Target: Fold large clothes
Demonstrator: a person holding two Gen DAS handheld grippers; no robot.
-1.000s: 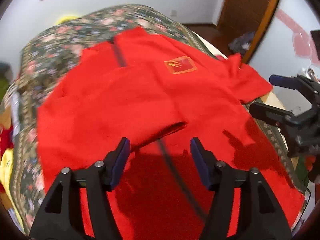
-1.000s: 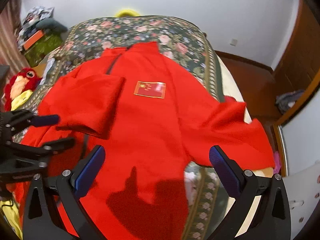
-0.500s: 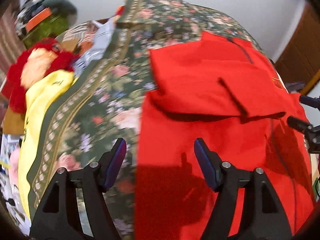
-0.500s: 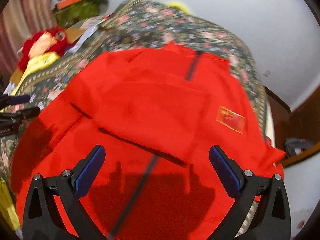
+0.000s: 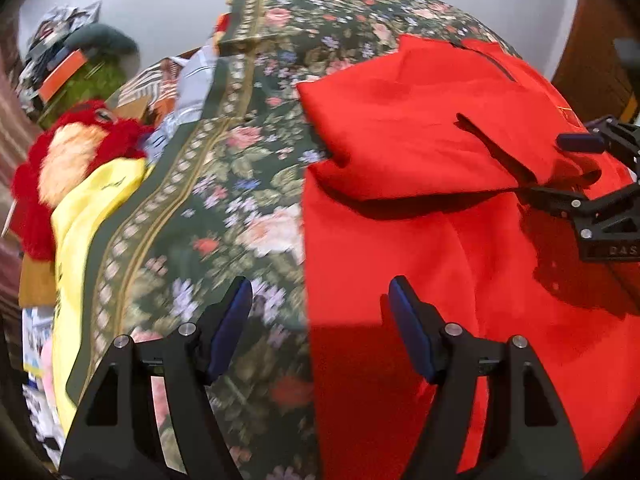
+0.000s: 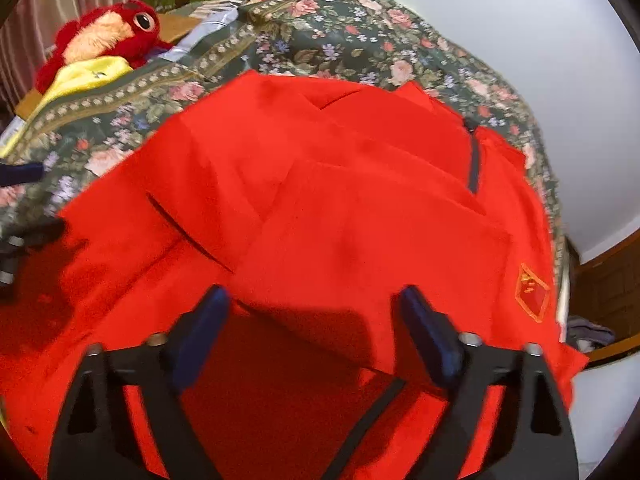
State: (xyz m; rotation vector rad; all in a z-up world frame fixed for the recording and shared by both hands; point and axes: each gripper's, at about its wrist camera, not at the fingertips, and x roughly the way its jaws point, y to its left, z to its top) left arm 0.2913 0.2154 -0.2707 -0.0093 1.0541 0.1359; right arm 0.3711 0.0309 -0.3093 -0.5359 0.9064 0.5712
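Both grippers have swung left across the red jacket (image 6: 360, 220).

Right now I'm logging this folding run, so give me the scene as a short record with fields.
garment: red jacket, spread on the bed, dark zipper at the neck, flag patch on the chest
fold state: one sleeve folded across the body
surface: floral bedspread
left gripper: open, empty, over the jacket's side edge
right gripper: open, empty, above the jacket's body
beside the bed: red plush toy on yellow fabric
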